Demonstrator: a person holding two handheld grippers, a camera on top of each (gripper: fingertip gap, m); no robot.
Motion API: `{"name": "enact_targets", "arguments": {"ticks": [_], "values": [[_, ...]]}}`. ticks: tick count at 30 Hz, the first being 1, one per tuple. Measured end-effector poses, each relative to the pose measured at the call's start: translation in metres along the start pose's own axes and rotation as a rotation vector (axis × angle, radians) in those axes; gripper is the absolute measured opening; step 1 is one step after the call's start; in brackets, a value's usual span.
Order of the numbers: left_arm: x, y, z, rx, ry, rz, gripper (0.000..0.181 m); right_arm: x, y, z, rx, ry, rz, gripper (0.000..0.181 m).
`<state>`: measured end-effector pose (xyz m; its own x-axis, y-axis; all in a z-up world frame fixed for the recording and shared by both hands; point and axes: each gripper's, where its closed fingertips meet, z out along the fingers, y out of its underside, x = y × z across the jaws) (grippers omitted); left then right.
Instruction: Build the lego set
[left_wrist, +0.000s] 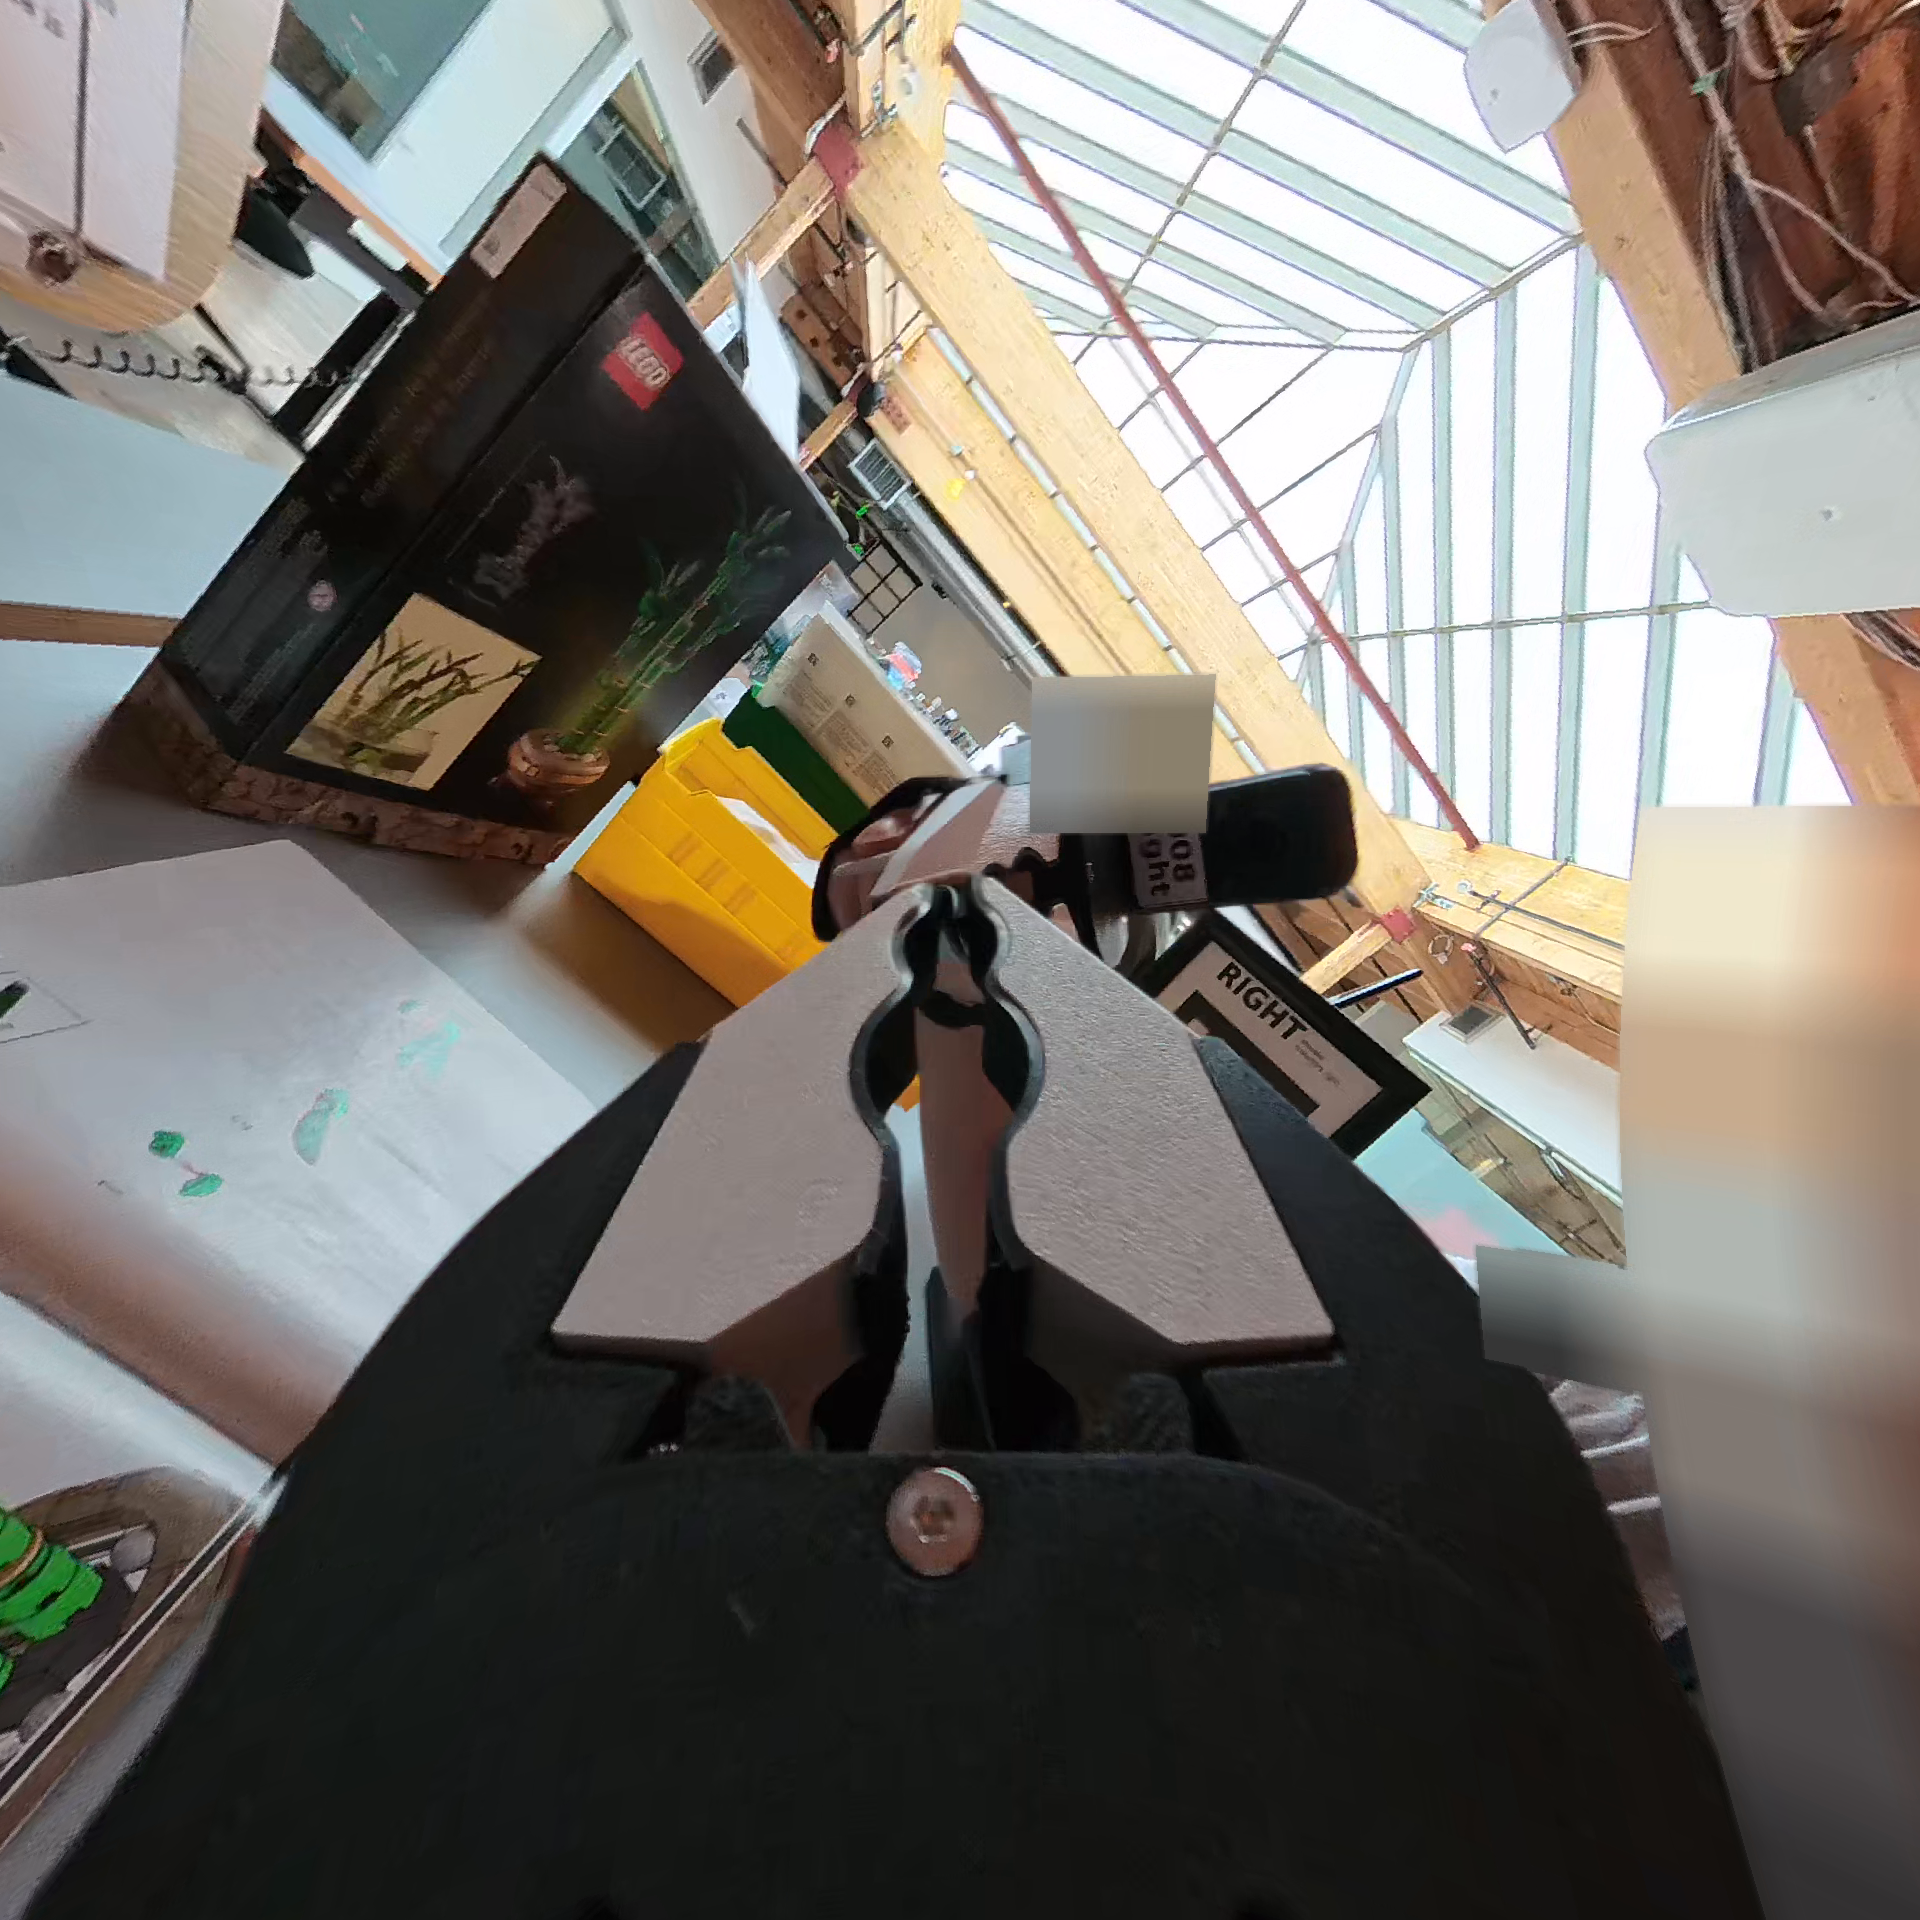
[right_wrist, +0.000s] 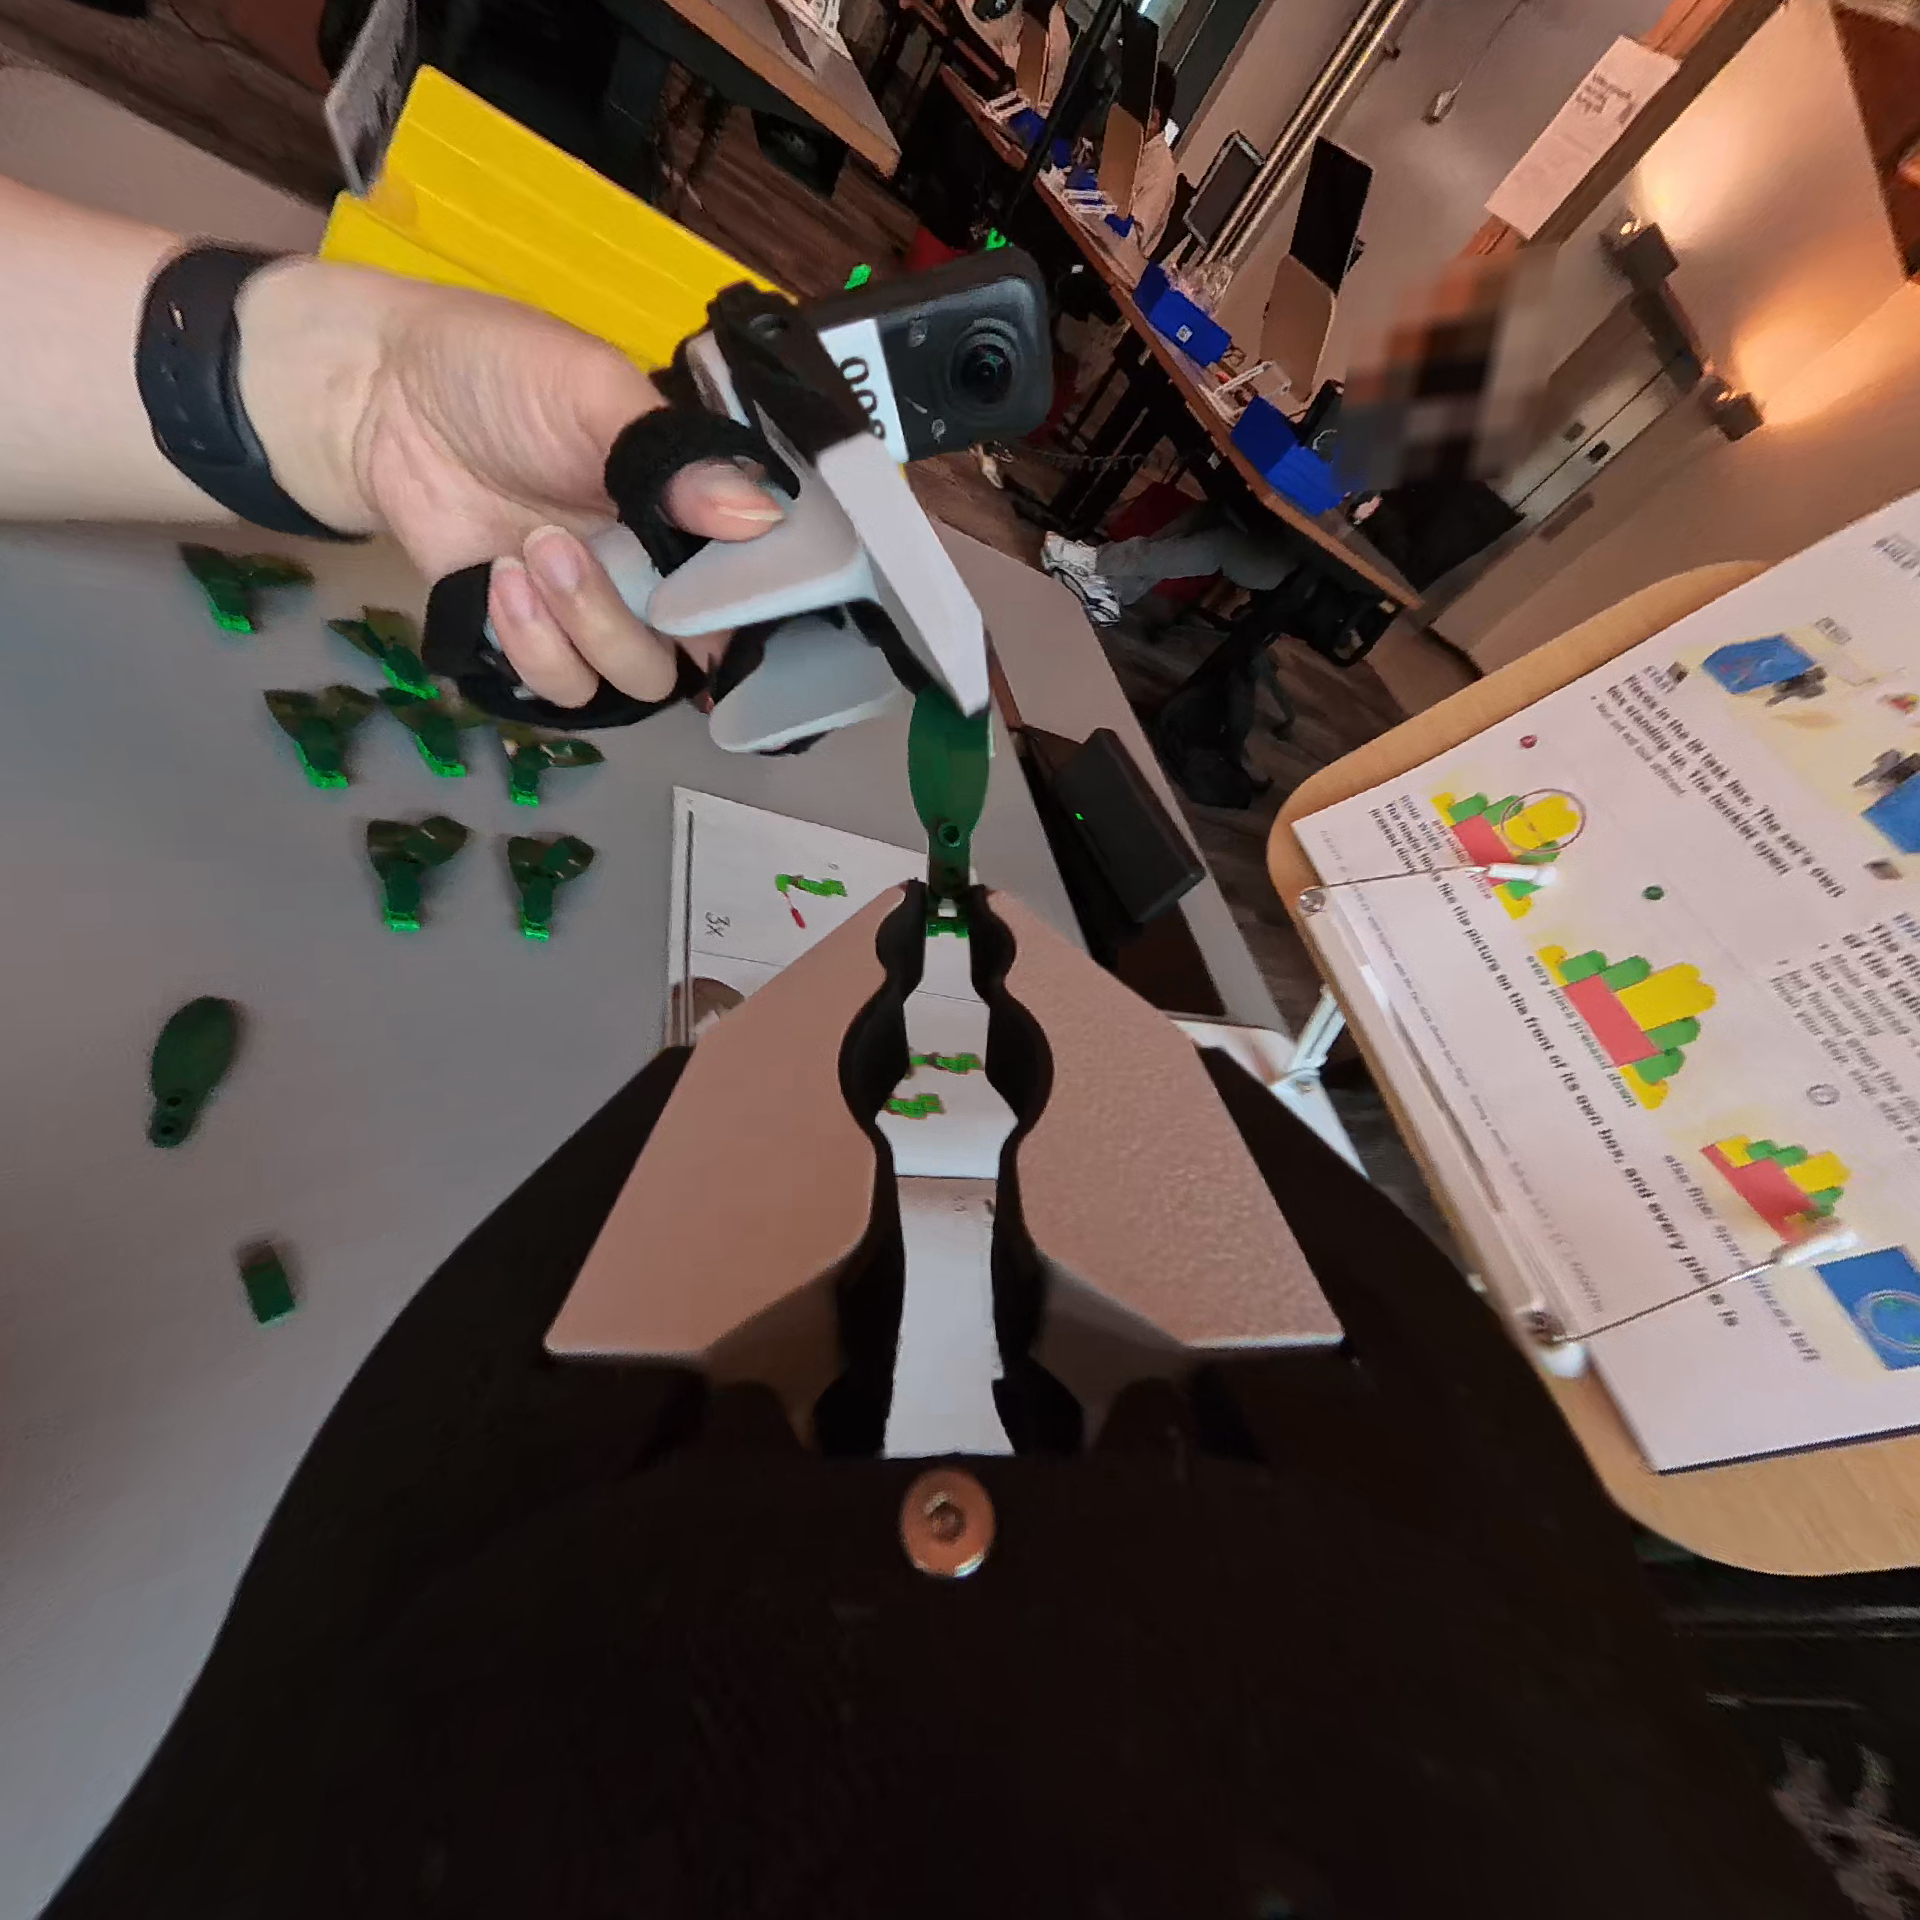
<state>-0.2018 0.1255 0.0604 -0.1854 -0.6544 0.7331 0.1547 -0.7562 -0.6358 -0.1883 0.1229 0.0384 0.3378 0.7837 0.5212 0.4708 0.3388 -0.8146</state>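
Leaf piece: a dark green leaf (right_wrist: 948, 774) is held in the air above the grey table (right_wrist: 94, 1039), between the two grippers. Its long axis runs up and down in the right wrist view, broad blade toward the top, narrow stem end toward the bottom.
Small clip piece: a bright green part (right_wrist: 948, 920) sits at the leaf's stem end, touching it.
Right gripper (right_wrist: 948, 909): its tips are clenched on the small clip piece.
Left gripper (left_wrist: 943, 904): its tips are pinched together on the leaf's far, broad end; in the right wrist view it comes in from the upper left, held by a hand (right_wrist: 457, 447).
Loose parts: finished green leaf clusters (right_wrist: 416, 727) lie on the table, a single leaf (right_wrist: 192, 1065) and a small green brick (right_wrist: 268, 1283) apart from them.
Surroundings: instruction booklet (right_wrist: 790, 894) under the grippers, yellow bin (left_wrist: 707, 873), set box (left_wrist: 499, 582) standing behind.
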Motion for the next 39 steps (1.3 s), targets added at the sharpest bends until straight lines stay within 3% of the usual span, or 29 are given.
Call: {"name": "enact_targets", "arguments": {"ticks": [4, 7, 12, 21, 26, 39], "values": [[0.012, -0.003, 0.003, -0.010, 0.045, 0.070, 0.022, 0.007, -0.006, -0.003, 0.066, -0.059, 0.251, 0.005], [0.004, 0.007, 0.004, -0.087, -0.038, 0.232, 0.036, 0.007, -0.011, -0.005, 0.117, -0.138, 0.407, 0.005], [0.000, 0.021, 0.008, -0.161, -0.076, 0.415, 0.026, 0.001, -0.014, -0.003, 0.140, -0.230, 0.540, 0.005], [0.010, 0.020, 0.009, -0.130, -0.032, 0.463, 0.015, -0.008, -0.027, -0.006, 0.217, -0.371, 0.663, 0.005], [0.009, 0.023, 0.010, -0.149, -0.072, 0.565, 0.006, -0.008, -0.023, -0.004, 0.196, -0.373, 0.693, 0.005], [0.007, 0.028, 0.010, -0.201, -0.105, 0.635, 0.006, -0.011, -0.022, -0.004, 0.198, -0.397, 0.685, 0.007]]}}
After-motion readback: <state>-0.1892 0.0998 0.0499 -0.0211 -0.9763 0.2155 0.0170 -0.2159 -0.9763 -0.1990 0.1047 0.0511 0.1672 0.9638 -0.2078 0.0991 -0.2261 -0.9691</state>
